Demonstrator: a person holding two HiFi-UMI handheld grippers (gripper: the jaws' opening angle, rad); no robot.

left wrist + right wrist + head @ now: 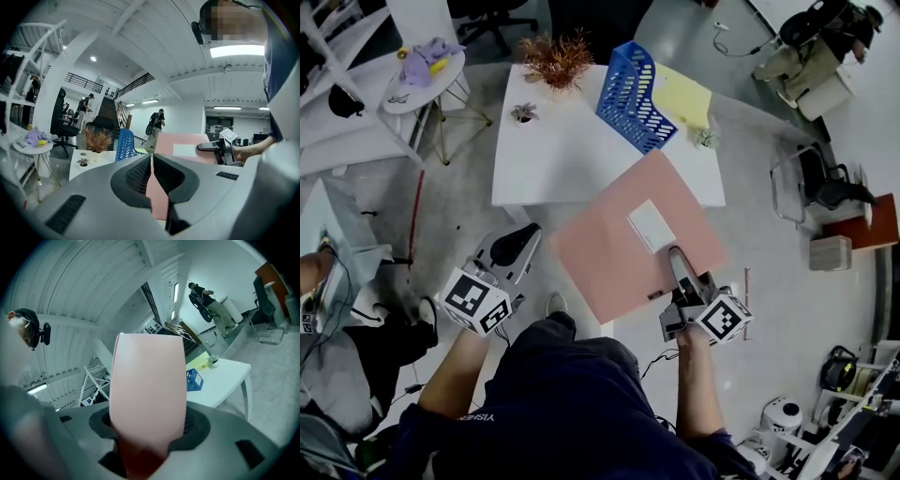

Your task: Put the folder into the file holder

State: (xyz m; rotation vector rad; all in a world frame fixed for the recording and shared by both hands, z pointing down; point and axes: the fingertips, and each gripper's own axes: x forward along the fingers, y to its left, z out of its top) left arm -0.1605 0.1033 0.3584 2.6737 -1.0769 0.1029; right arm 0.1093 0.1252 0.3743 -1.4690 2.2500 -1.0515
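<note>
Fingers (196, 420) of right gripper (677, 258) are clamped on folder (619, 244), pink sheet filling the gap between them in the right gripper view. Grip is on the folder's near right edge. Folder is in the air, tilted, over the near edge of the tabletop (562, 159) and the floor (769, 281) in front of it, with a white label (651, 226) facing up. It's not in the file holder (630, 94).

Left gripper (528, 236) sits just beside the folder's left corner. Its fingers (136, 176) are together at the tips with nothing pinched that I can see; pink of the folder shows through the slit lower down.

File holder is blue mesh, on the far right part of the tabletop, well apart from the folder. Yellow sheet (686, 94) lies just right of it. Dried plant (555, 58) is at the far edge, small pot (523, 112) near it, and another small pot (705, 139) by the right edge. Round side table (422, 80) with a purple item is off to the left. Office chair (825, 178) is at right.
</note>
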